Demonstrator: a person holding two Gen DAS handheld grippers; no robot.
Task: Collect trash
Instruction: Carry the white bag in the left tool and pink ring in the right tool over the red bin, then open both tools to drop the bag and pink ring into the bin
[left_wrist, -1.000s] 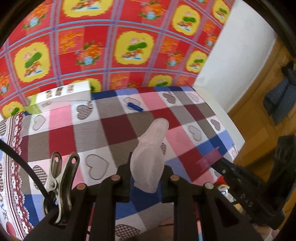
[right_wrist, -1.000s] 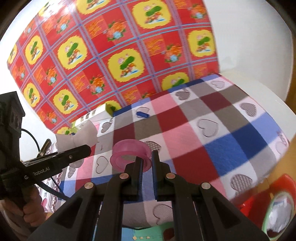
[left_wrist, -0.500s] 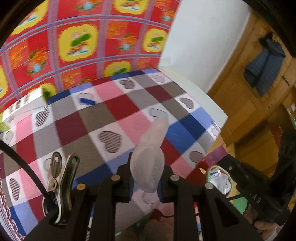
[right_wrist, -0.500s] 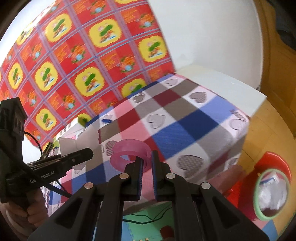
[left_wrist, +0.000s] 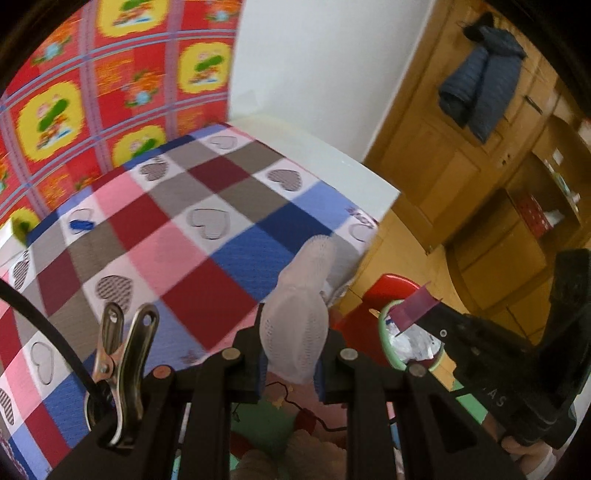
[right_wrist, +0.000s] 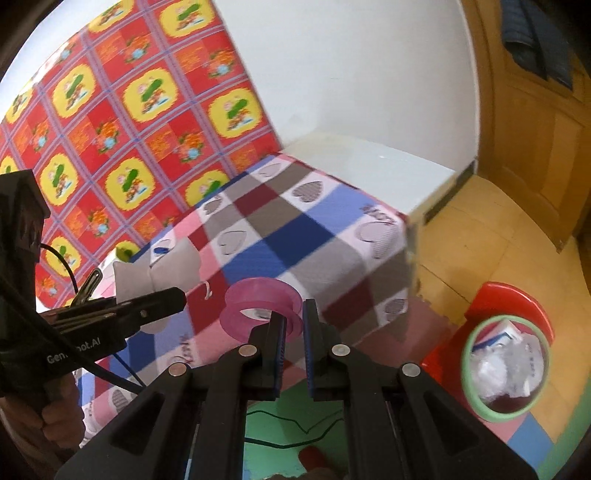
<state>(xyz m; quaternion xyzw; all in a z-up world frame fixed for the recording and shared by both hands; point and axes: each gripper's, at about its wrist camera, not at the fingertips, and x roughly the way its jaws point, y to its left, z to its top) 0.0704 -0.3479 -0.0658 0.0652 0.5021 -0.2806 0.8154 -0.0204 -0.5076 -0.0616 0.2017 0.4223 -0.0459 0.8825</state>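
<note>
The left gripper (left_wrist: 293, 354) pinches a white foam net sleeve (left_wrist: 299, 317), meshy and puffed, standing up between the fingers above the near edge of the checked tablecloth (left_wrist: 177, 236). The right gripper (right_wrist: 291, 332) clamps a pink tape ring (right_wrist: 258, 306) by its wall, translucent and nearly bare, hollow centre facing up. Off the corner of the tablecloth, down on the floor, sits the trash bin (right_wrist: 508, 371): green rim, red lid tipped back, crumpled white wrappers and plastic inside. A small blue item (left_wrist: 82, 224) lies far back on the tablecloth. Lettering on the left gripper's body reads "Gen…bot.AI", partly blocked; in the left view the right gripper's side shows "AS".
</note>
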